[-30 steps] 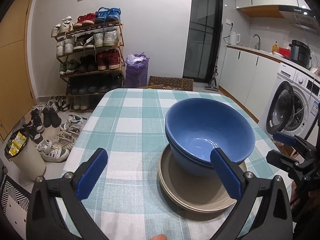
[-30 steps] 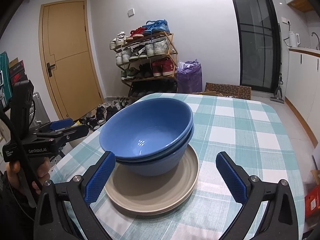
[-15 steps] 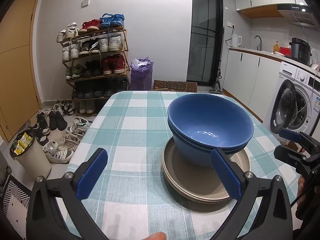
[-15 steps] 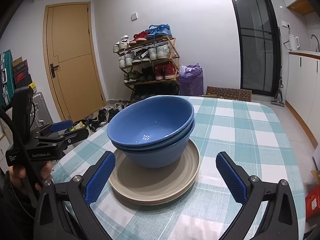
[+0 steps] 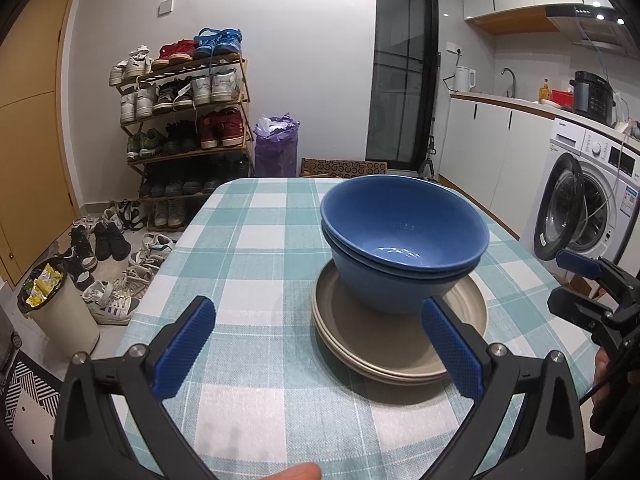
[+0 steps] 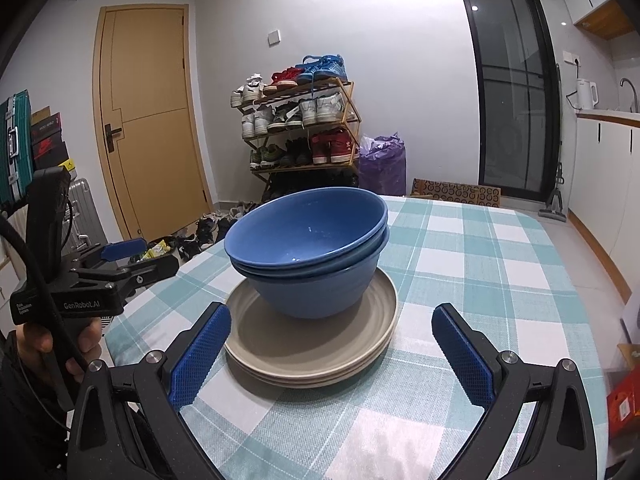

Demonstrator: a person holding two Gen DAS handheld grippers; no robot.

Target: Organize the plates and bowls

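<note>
Two nested blue bowls (image 5: 404, 240) sit on stacked beige plates (image 5: 384, 344) at the middle of a checked tablecloth (image 5: 248, 264). The left gripper (image 5: 318, 340) at 7 o'clock and right gripper (image 6: 330, 350) at 5 o'clock hover with jaws wide apart, gripping nothing.

Two blue bowls (image 5: 404, 236), one inside other. Two beige plates (image 5: 384, 344) under them. One table (image 5: 248, 248) with check cloth. Two grippers: left gripper (image 5: 320, 344), right gripper (image 6: 330, 354). One shoe rack (image 5: 188, 120). One washing machine (image 5: 588, 200).
</note>
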